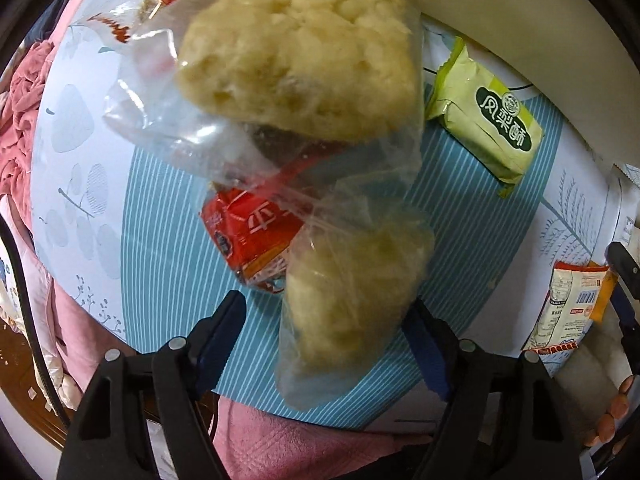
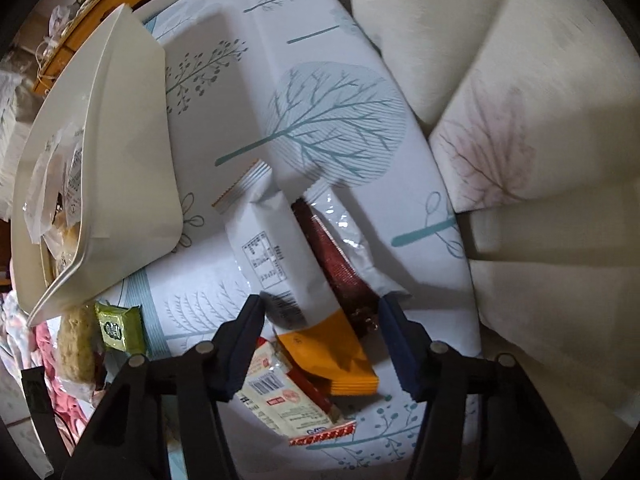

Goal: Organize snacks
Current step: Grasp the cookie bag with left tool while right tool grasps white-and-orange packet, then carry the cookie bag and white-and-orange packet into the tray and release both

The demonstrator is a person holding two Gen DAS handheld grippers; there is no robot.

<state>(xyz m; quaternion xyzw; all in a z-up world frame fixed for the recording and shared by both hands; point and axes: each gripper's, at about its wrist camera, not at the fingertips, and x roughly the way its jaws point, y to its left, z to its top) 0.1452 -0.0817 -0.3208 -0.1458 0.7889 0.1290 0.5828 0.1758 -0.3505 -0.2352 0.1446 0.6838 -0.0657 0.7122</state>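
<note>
The left gripper (image 1: pixel 324 312) has its jaws around the lower end of a clear bag (image 1: pixel 320 184) of pale puffed cakes; whether the pads actually press on it cannot be told. The bag hangs above the cloth (image 1: pixel 160 216), over a red packet (image 1: pixel 248 236). It looks light; its film appears slick and loose and its contents brittle, so a hold on the gathered film seems safer than a hold across a cake.

The right gripper (image 2: pixel 320 332) stands released, straddling a white packet (image 2: pixel 272 248) that lies flat beside the white bin (image 2: pixel 132 168). That packet looks thin and crinkly; its sealed edge seems the best hold.
</note>
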